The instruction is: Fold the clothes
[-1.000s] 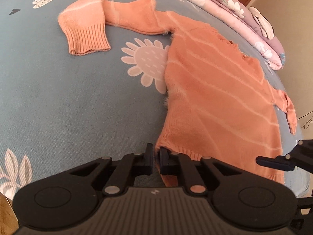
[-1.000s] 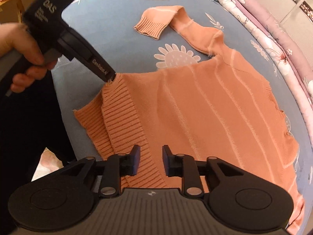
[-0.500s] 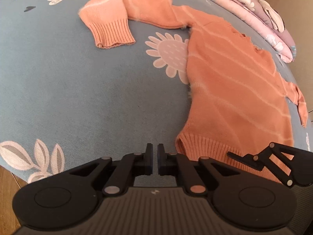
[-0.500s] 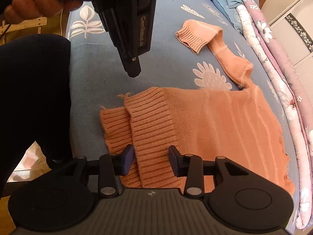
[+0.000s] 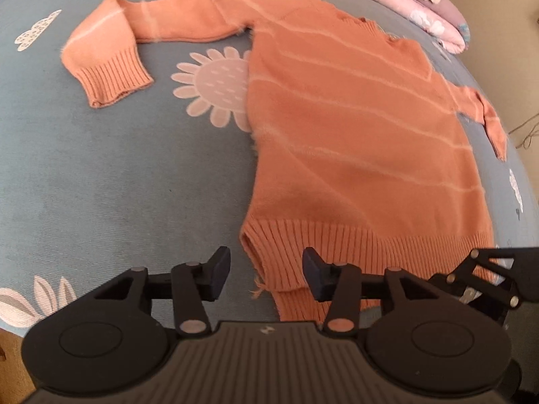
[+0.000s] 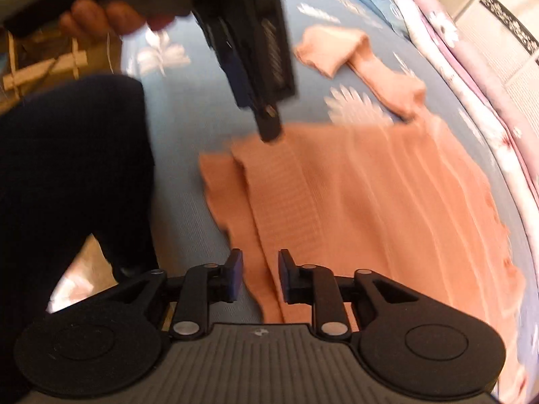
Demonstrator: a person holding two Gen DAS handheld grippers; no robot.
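An orange knitted sweater with pale stripes [image 5: 353,141] lies spread flat on the blue flower-print bedspread [image 5: 101,175], one sleeve stretched out sideways. The left claw [image 5: 266,274] is opening, its fingers either side of the sweater's ribbed hem corner without pressing. The right claw [image 6: 257,277] is closing around the same hem farther along, pads not yet touching.

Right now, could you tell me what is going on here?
A person is folding an orange sweater spread flat on a blue bedspread, with a hand-held gripper in each hand. The left hand-held gripper is opening over the hem's near corner, not pinching it. The right hand-held gripper is closing with the hem's edge between its fingers. Both sleeves still lie unfolded.
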